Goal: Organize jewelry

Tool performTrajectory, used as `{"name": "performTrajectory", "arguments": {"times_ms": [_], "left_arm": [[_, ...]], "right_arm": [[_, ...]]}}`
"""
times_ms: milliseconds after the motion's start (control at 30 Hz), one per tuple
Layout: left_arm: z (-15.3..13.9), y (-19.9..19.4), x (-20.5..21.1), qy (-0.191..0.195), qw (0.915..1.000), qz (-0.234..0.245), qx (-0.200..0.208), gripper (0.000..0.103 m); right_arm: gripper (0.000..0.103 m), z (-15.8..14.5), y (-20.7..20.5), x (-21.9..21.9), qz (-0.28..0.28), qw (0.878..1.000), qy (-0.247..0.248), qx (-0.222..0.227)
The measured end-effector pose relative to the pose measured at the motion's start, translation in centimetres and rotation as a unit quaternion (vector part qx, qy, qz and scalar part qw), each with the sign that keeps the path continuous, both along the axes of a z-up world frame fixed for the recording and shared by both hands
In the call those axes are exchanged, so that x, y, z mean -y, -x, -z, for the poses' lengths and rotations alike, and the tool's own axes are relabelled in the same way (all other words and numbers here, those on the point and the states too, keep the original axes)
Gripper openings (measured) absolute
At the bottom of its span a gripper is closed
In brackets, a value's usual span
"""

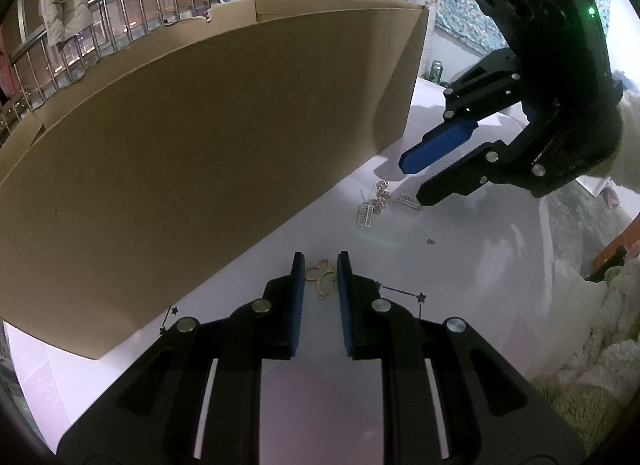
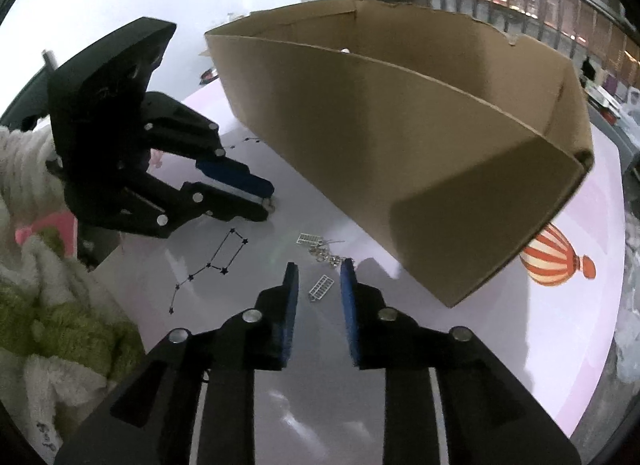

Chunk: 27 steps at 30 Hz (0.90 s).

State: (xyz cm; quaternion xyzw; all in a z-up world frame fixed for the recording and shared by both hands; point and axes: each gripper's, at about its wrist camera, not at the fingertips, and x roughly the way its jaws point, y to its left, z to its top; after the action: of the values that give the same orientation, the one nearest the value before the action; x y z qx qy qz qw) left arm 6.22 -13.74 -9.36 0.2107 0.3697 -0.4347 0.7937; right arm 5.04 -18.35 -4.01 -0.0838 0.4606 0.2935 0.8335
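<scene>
Gold openwork pendant, silver ladder-shaped charms

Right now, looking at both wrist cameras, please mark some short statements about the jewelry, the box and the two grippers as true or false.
1. The gold butterfly-shaped pendant is between the fingers of the left gripper. True.
2. The brown cardboard box has a closed lid. False: its top is open.
3. A silver ladder-shaped charm lies between the open fingers of the right gripper. True.
4. The silver chain cluster is inside the box. False: it lies on the pink table.
</scene>
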Motion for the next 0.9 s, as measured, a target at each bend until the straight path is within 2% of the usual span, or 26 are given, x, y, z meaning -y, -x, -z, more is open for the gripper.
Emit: {"name": "performTrajectory", "arguments": {"times_ms": [267,367,567,600,667,700,900], "left_arm": [[-0.1,0.0,0.0,-0.002,1.0000,0.004,-0.002,0.015],[-0.1,0.0,0.1,-0.001,1.0000,0.005,-0.002,0.015],[-0.1,-0.1,0.1,0.001,1.0000,0.004,-0.003,0.015],[-0.1,-0.1,0.0,0.002,1.0000,0.003,-0.003,0.015],[0.0,-0.1,-0.2,0.003,1.0000,0.004,-0.003,0.015],[0.0,-0.2,-0.3,0.004,1.0000,0.004,-0.003,0.015],[0.0,-0.1,-0.5,0.004,1.0000,0.006,-0.002,0.015]], "right_arm": [[0.023,0.2,-0.3,-0.5,-0.043,0.999,0.020,-0.015],[0.023,0.7,-0.4,-1.2,-0.060,0.997,0.047,-0.014],[0.022,1.0,-0.9,-1.6,-0.050,0.997,0.059,-0.014],[0.021,1.0,-0.8,-1.8,-0.048,0.997,0.060,-0.013],[0.010,1.0,-0.5,-2.0,-0.047,0.997,0.059,-0.014],[0.008,1.0,-0.4,-2.1,-0.047,0.997,0.059,-0.013],[0.006,0.8,0.0,-1.9,-0.042,0.997,0.063,-0.011]]}}
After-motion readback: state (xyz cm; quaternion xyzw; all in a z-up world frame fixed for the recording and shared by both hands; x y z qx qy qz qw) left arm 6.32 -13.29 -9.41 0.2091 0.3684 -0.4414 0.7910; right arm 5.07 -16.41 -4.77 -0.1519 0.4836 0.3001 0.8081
